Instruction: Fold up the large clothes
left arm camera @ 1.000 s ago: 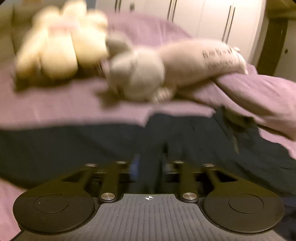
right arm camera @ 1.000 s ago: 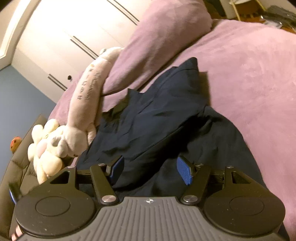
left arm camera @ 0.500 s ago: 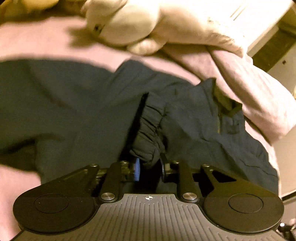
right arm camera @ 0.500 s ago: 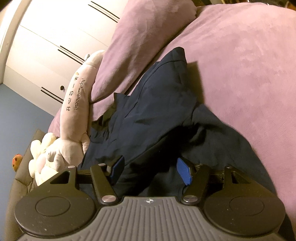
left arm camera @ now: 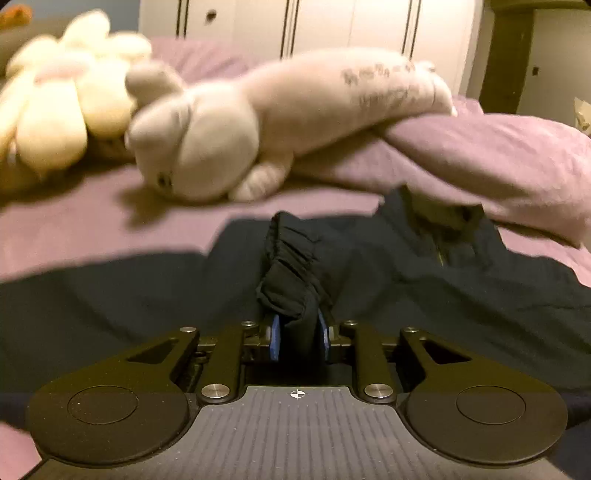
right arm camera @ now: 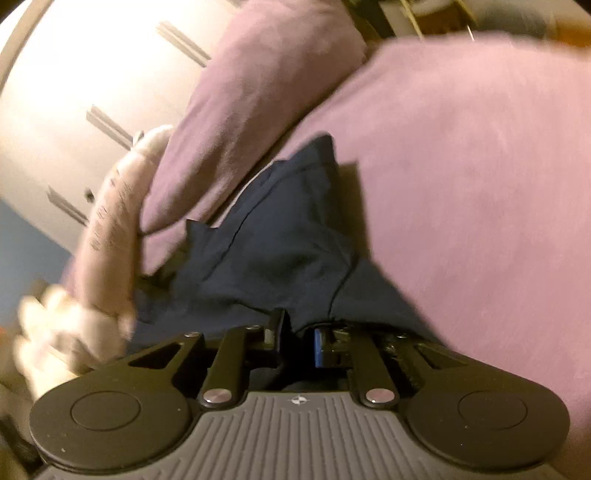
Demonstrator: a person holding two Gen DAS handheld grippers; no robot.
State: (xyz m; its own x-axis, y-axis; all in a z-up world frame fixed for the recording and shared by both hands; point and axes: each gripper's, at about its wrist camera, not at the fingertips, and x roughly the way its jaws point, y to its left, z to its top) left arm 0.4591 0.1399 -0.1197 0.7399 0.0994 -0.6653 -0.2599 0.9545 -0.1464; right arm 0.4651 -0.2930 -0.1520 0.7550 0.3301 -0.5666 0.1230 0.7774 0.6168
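A dark navy garment (left arm camera: 443,288) lies rumpled on the purple bedspread (left arm camera: 92,225), its collar toward the pillow. Its gathered elastic cuff (left arm camera: 291,266) stands up between the blue pads of my left gripper (left arm camera: 297,336), which pinch it; the jaws are just easing open, with the cloth still between them. In the right wrist view the same garment (right arm camera: 280,243) stretches away toward the pillow. My right gripper (right arm camera: 299,343) is closing on a fold of its near edge, and the cloth sits pinched between the pads.
A pale plush cat (left arm camera: 229,122) and a cream plush toy (left arm camera: 55,110) lie just beyond the garment. A purple pillow (left arm camera: 498,166) sits at the right and touches the collar. White wardrobe doors (left arm camera: 332,22) stand behind. Bare bedspread (right arm camera: 480,184) spreads to the right.
My left gripper closed on the cuff and lifted it as the view swung back up toward the plush toys. My right gripper went from wide open to pinched on the garment's edge.
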